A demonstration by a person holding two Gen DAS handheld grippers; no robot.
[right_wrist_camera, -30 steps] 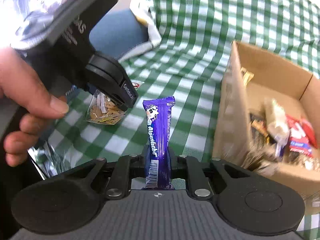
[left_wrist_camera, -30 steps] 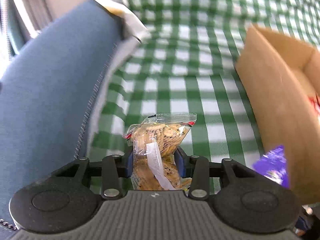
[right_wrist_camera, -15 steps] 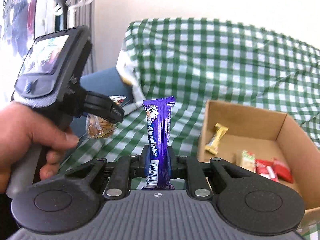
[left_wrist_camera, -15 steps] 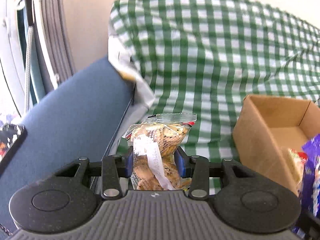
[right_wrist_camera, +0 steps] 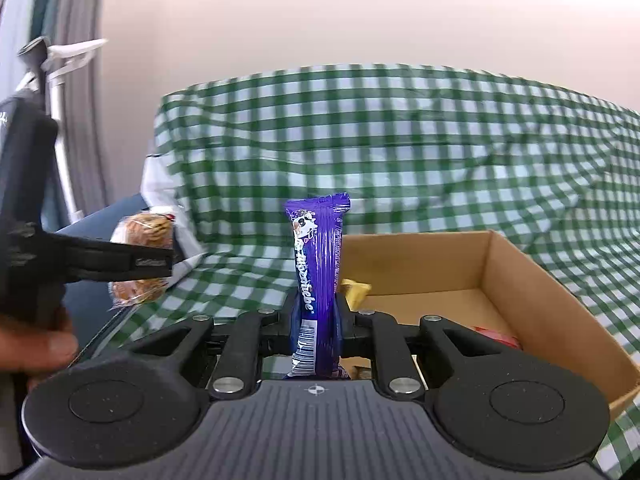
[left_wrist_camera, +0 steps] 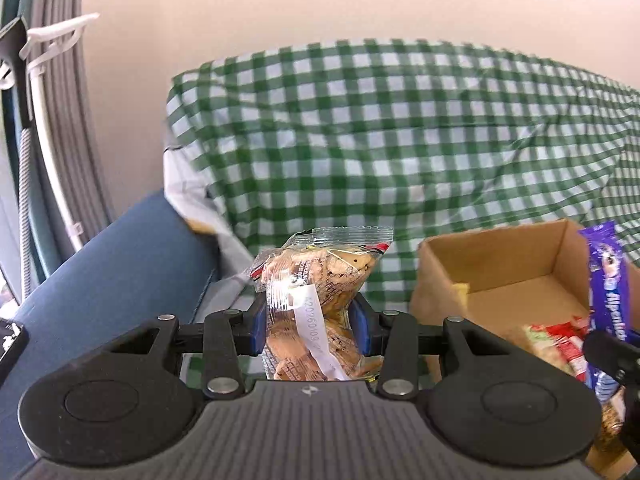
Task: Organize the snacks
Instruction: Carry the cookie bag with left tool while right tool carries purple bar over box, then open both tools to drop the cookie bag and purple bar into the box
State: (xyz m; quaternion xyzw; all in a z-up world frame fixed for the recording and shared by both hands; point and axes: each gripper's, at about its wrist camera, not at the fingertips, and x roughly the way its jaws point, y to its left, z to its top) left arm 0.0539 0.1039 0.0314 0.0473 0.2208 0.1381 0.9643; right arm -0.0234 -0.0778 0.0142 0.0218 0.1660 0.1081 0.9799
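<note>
My left gripper point(left_wrist_camera: 310, 320) is shut on a clear packet of biscuits point(left_wrist_camera: 324, 280) and holds it upright in the air, left of an open cardboard box point(left_wrist_camera: 500, 248). My right gripper point(right_wrist_camera: 316, 320) is shut on a purple Alpenliebe bar point(right_wrist_camera: 318, 264), upright over the box's near left corner point(right_wrist_camera: 520, 280). The box holds a yellow wrapped sweet point(right_wrist_camera: 354, 290) and red packets point(left_wrist_camera: 564, 340). The left gripper with its packet point(right_wrist_camera: 142, 256) shows at the left of the right wrist view. The purple bar point(left_wrist_camera: 608, 280) shows at the right edge of the left wrist view.
A green and white checked cloth point(left_wrist_camera: 400, 140) covers the surface and rises behind the box. A blue cushion point(left_wrist_camera: 112, 280) lies at the left. A grey curtain and white rail point(left_wrist_camera: 52, 120) stand at the far left. A plain wall is behind.
Both grippers have risen and tilted up from the cloth, each still holding its snack. The box now lies lower in both views and the wall shows.
</note>
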